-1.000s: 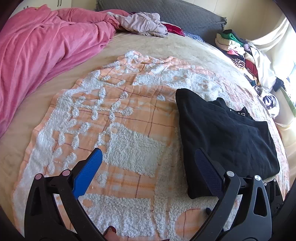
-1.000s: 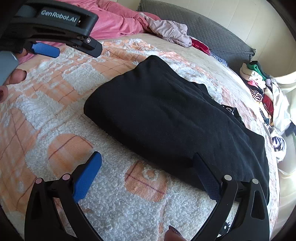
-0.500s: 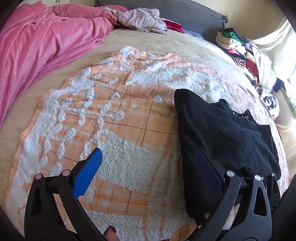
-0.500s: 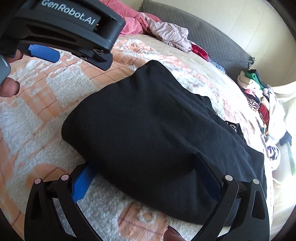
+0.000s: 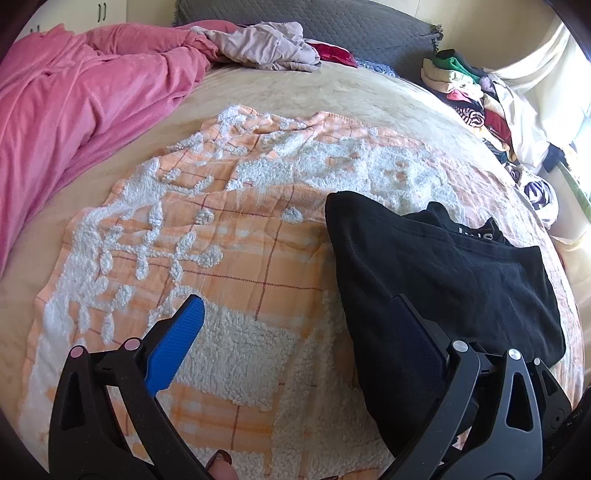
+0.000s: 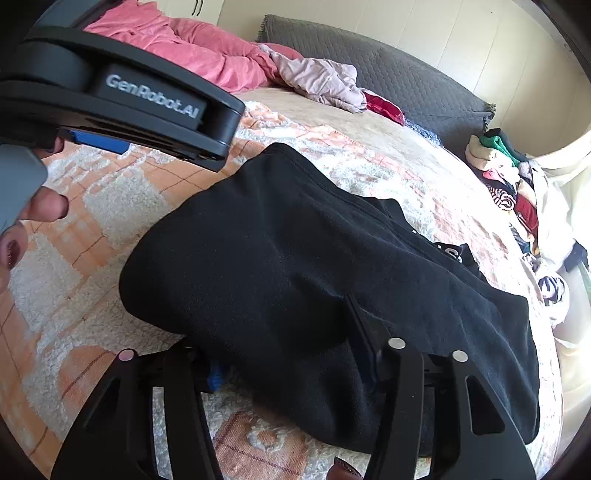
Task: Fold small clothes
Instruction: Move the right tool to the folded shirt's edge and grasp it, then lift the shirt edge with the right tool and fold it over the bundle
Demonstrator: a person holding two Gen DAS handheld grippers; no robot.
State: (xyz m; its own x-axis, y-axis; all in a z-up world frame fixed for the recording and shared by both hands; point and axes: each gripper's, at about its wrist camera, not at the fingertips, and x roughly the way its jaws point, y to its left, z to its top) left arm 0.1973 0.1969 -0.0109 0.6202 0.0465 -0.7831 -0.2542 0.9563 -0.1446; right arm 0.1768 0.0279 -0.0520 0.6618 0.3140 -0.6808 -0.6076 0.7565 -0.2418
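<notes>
- Left wrist view: the left claw [image 5: 295, 339] hangs with its jaws wide apart and nothing between them; its blue left pad [image 5: 177, 341] stands over the fleecy part of the orange-and-white blanket [image 5: 229, 258], and its dark right finger [image 5: 417, 339] lies in front of the near left edge of the black garment [image 5: 443, 273].
- The black garment lies folded on the blanket at about 3 to 4 o'clock in this view, a band with white letters showing at its far edge.
- The blanket is spread on the beige bed [image 5: 325, 92]; a pink cover [image 5: 74, 99] is bunched at 10 o'clock, a pale mauve garment [image 5: 266, 48] and a red cloth [image 5: 332, 53] at 12 o'clock before a grey pillow [image 5: 332, 18], and a pile of clothes [image 5: 469, 96] at 2 o'clock.
- Right wrist view: the right claw [image 6: 280, 350] has just been closing, and the near fold of the black garment [image 6: 295, 258] sits bunched between its fingers; the cloth dimples at the right finger [image 6: 364, 339], while the left one is mostly hidden under the fold, so the claw reads as clamped on the garment.
- The garment fills the middle of this view, reaching towards 4 o'clock.
- At 10 o'clock the left claw's black body [image 6: 122, 107] crosses the view, marked "GenRobot.AI", with the person's hand [image 6: 29, 221] below it at 9 o'clock.
</notes>
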